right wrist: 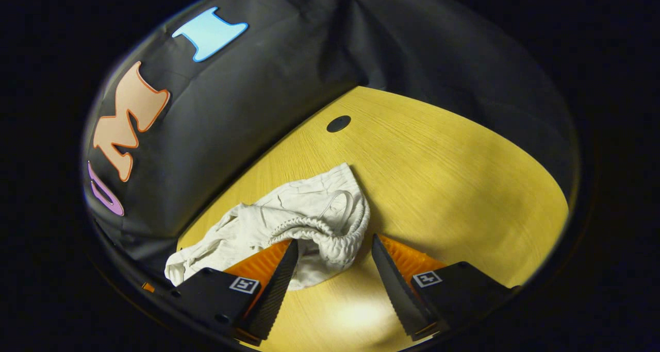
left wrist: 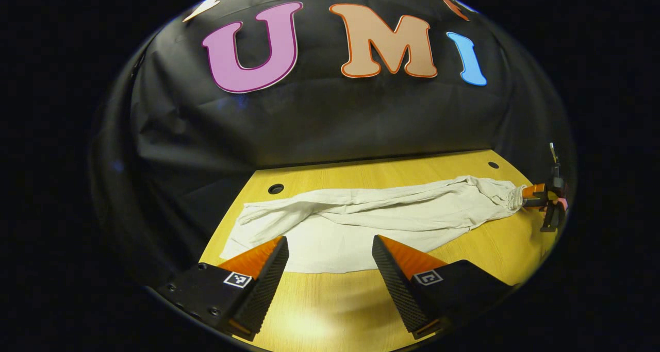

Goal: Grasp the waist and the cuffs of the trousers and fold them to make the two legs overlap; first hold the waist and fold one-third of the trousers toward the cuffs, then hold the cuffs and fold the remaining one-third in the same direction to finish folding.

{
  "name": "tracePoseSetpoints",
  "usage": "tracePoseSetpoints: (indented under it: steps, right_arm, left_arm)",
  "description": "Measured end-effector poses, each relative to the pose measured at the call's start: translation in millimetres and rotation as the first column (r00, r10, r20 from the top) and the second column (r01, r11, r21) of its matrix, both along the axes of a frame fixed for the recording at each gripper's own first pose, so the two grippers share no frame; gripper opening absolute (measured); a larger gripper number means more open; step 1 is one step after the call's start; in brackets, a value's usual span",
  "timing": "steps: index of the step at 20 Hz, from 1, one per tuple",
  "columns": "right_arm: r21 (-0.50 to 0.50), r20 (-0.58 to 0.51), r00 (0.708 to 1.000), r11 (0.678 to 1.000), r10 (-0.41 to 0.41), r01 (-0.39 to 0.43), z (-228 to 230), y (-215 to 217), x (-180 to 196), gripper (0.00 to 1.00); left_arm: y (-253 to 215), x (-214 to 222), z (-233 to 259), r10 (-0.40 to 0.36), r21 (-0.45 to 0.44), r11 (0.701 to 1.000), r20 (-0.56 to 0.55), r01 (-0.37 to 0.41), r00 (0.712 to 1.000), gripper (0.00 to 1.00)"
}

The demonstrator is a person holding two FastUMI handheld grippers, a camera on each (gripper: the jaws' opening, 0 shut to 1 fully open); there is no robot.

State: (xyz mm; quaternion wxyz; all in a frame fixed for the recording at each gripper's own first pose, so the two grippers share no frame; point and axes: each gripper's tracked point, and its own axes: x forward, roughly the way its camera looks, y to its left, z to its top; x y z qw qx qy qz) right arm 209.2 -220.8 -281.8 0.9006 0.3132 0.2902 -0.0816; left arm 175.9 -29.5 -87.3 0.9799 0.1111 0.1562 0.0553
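A: Where are the white trousers (left wrist: pixel 371 218)?

B: Lying flat and long on the yellow table (left wrist: pixel 330 316). The leg ends sit just past the left gripper (left wrist: pixel 330 249). Its jaws are wide and hold nothing.

A: And the right gripper (right wrist: pixel 334 253)?

B: Its jaws are wide too. The bunched waist (right wrist: pixel 330 233) sits between them, not pinched.

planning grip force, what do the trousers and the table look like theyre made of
Trousers: thin, soft woven cloth, likely cotton, matte off-white; it creases, and the gathered waistband looks elasticated with a drawcord.
Table: wood or wood-look laminate; fine straight grain, slight sheen under the light.
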Motion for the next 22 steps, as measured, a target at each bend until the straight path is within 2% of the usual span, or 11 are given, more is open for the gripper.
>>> tracePoseSetpoints:
  steps: [3,4,5,6,7,9,10,11,14,19,22]
  right_arm:
    - [0.007,-0.039,0.997,0.998,-0.069,0.070,-11.1,-6.7,6.1,0.47]
    - [0.030,-0.033,0.996,0.996,-0.084,0.085,-8.5,-1.7,6.4,0.31]
    - [0.030,-0.009,0.996,0.996,-0.089,0.089,-3.8,-2.5,8.6,0.21]
    - [0.020,0.017,0.995,0.995,-0.100,0.100,3.6,-5.1,10.1,0.25]
    - [0.017,0.058,0.995,0.996,-0.086,0.085,16.0,-3.0,11.3,0.18]
    - [0.002,0.140,0.990,0.999,-0.032,0.032,44.7,9.0,13.8,0.17]
    - [-0.020,0.168,0.986,1.000,-0.008,0.012,61.1,11.4,8.2,0.12]
    - [-0.040,0.189,0.982,0.999,0.006,0.002,75.4,15.7,6.6,0.17]
    - [-0.062,0.257,0.966,0.998,0.036,-0.021,119.0,50.4,3.5,0.17]
    - [-0.134,0.352,0.927,0.987,0.131,-0.089,195.5,143.5,9.3,0.18]
    - [-0.209,0.381,0.893,0.963,0.240,-0.169,219.9,244.3,14.9,0.17]
  left_arm:
    - [-4.1,-3.7,3.6,-0.003,0.002,1.000,0.007,0.003,1.000,0.97]
    - [-4.8,-5.4,4.1,-0.003,0.000,1.000,0.009,0.003,1.000,0.93]
    - [-5.1,-7.2,3.8,-0.004,-0.004,1.000,0.009,0.004,1.000,0.97]
    - [-5.0,-8.1,3.1,-0.004,-0.009,1.000,0.009,0.004,1.000,0.97]
    - [-4.3,-9.2,2.5,-0.006,-0.013,1.000,0.008,0.006,1.000,0.97]
    - [0.5,-12.1,5.2,-0.002,-0.027,1.000,0.019,0.003,1.000,0.97]
    - [2.0,-11.2,4.2,0.000,-0.040,0.999,0.024,0.001,1.000,0.97]
    - [5.1,-10.9,3.1,0.004,-0.056,0.998,0.026,-0.002,1.000,0.97]
    - [27.8,-13.4,0.7,0.008,-0.090,0.996,0.025,-0.005,1.000,0.97]
    - [63.9,-13.6,0.9,-0.025,-0.120,0.992,0.032,0.029,0.999,0.97]
    - [91.0,-18.2,-4.2,-0.045,-0.174,0.983,0.029,0.050,0.999,0.97]
